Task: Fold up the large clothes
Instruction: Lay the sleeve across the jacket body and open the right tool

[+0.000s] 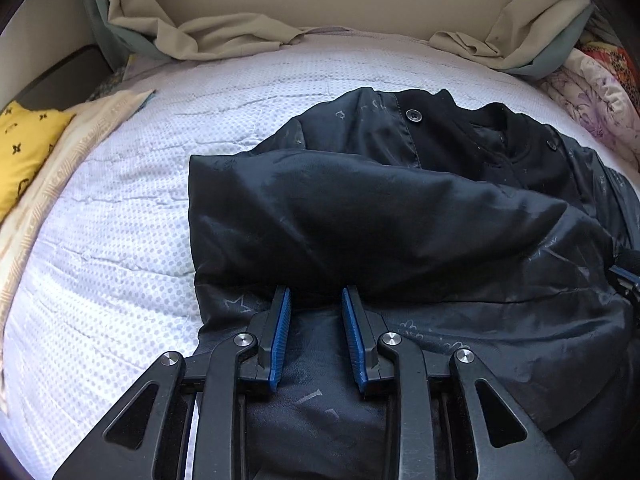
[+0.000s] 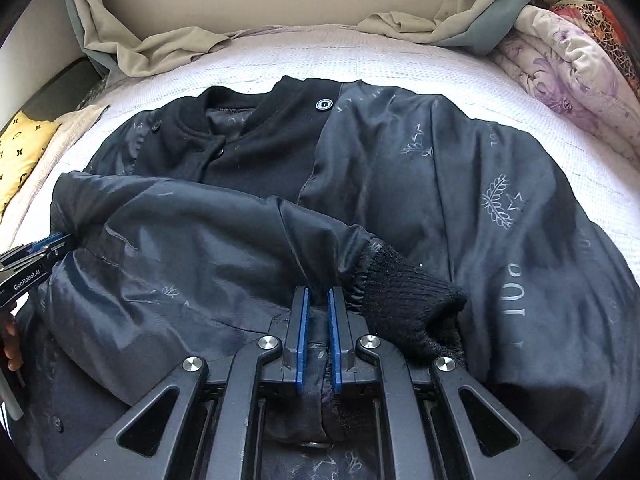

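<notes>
A dark navy jacket (image 1: 400, 208) (image 2: 400, 152) with faint printed emblems lies face up on the white bed cover (image 1: 120, 208) (image 2: 580, 152), collar towards the far side. One sleeve (image 2: 192, 228) is folded across the front, and its black knit cuff (image 2: 408, 308) ends beside my right gripper. My left gripper (image 1: 315, 292) is closed on the thick near edge of the jacket, with fabric filling the gap between its blue pads. My right gripper (image 2: 318, 294) is shut on a bunched fold of the near edge next to the cuff. The left gripper (image 2: 40, 248) also shows at the left edge of the right wrist view.
A yellow patterned pillow (image 1: 24, 148) (image 2: 20, 148) lies at the left. Crumpled beige and grey sheets (image 1: 224, 36) (image 2: 160, 44) sit along the far side against a beige wall. A floral quilt (image 1: 592, 92) (image 2: 560, 60) is piled at the right.
</notes>
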Demonstrator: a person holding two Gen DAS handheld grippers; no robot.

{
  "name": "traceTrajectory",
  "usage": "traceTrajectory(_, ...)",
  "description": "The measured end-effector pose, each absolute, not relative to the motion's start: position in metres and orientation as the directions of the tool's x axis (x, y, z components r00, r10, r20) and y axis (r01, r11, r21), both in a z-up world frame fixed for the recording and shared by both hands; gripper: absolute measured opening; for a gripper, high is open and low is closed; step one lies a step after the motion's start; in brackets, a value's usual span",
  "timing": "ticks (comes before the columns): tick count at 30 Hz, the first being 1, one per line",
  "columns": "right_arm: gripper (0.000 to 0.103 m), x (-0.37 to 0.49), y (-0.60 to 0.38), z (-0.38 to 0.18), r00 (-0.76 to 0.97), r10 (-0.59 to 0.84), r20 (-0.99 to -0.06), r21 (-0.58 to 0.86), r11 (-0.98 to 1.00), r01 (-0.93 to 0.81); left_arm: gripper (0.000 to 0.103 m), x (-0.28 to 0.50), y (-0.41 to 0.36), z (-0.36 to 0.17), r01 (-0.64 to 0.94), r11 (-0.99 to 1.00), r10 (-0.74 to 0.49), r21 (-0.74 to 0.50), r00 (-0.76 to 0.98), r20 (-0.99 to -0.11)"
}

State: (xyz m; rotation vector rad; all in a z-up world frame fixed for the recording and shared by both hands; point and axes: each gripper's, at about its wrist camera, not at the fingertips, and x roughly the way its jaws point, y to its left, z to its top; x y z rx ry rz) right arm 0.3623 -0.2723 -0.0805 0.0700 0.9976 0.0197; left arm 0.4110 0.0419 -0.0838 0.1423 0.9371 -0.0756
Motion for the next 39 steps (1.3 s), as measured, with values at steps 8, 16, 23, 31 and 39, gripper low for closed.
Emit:
traceTrajectory(8,0.013,0.349,-0.277,-0.044,0.573,0.110,-0.812,0.146,0.989,0.018,0.083,0.388,0.030,-0.051,0.108,0.982,0.054,0.156,0.630,-0.775)
traceTrajectory(16,0.016,0.333,-0.257,-0.025,0.608,0.169,-0.776,0.166,0.984,-0.062,0.087,0.369,0.014,-0.052,0.160,0.968,0.049,0.195,0.640,-0.767)
traceTrajectory(23,0.015,0.339,-0.250,-0.061,0.549,0.122,-0.827,0.107,0.993,-0.059,0.088,0.375,0.018,-0.076,0.161,0.967,0.058,0.200,0.622,-0.781)
traceTrajectory(31,0.015,0.348,-0.255,-0.085,0.537,0.144,-0.831,0.140,0.989,-0.049,0.092,0.381,0.019,-0.083,0.142,0.974,0.052,0.174,0.614,-0.788)
traceTrajectory(39,0.040,0.329,-0.269,-0.026,0.587,0.243,-0.772,0.271,0.962,-0.041,0.097,0.370,0.015,-0.053,0.124,0.981,0.040,0.149,0.621,-0.783)
